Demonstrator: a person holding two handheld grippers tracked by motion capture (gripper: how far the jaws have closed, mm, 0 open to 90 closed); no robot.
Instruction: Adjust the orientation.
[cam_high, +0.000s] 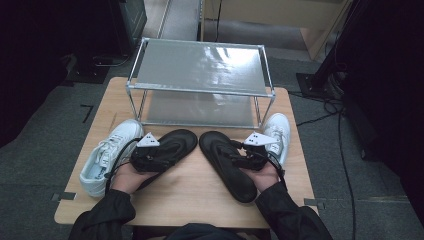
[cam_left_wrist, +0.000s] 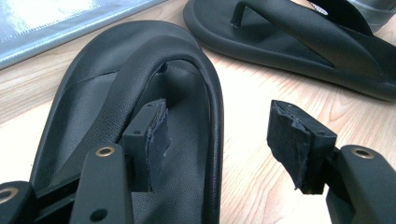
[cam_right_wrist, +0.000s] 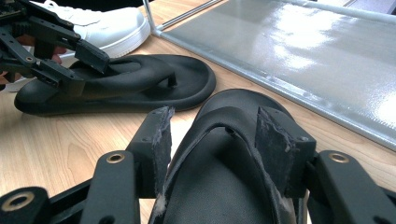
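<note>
On wooden table (cam_high: 190, 190) before shelf rack (cam_high: 200, 70), left gripper (cam_high: 150, 156) wide open, one jaw under left flip-flop (cam_high: 170, 147) strap, right gripper (cam_high: 248, 155) open, jaws straddling right flip-flop (cam_high: 227, 165) strap, palms up.

Overhead glare on the shelf (cam_high: 200, 65), dark surroundings, sharp close-ups.

Black flip-flops (cam_high: 200, 152) – white sneakers (cam_high: 111, 155) – silver rack (cam_high: 200, 90) on pale wood table (cam_high: 190, 195).

The left gripper (cam_left_wrist: 224, 140) stands open: one pad sits under the strap of the near black sandal (cam_left_wrist: 93, 93), the other hangs over bare table (cam_left_wrist: 252, 186); beyond lies a second sandal (cam_left_wrist: 299, 42)
</note>
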